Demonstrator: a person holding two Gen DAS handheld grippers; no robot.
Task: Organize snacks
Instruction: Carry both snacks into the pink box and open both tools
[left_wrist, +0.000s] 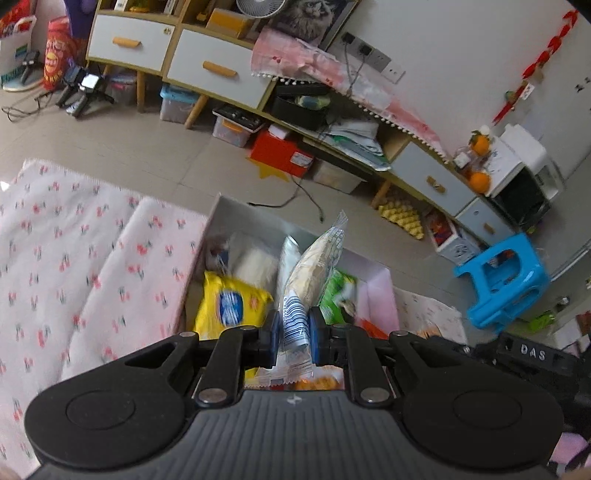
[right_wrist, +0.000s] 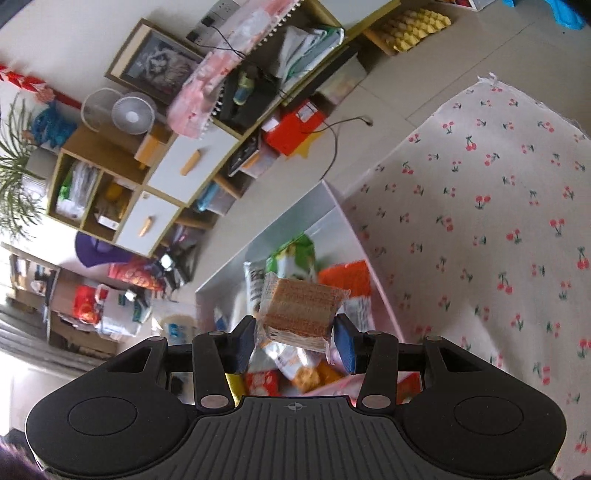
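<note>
Both hands carrying now, the left gripper pinching a clear cracker packet and the right gripper clamping a wafer pack above the white box, so lower before letting go.

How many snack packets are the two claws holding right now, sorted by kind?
Clear packet with a barcode, in the left claw: 1
Wrapped wafer block, in the right claw: 1
Total: 2
</note>
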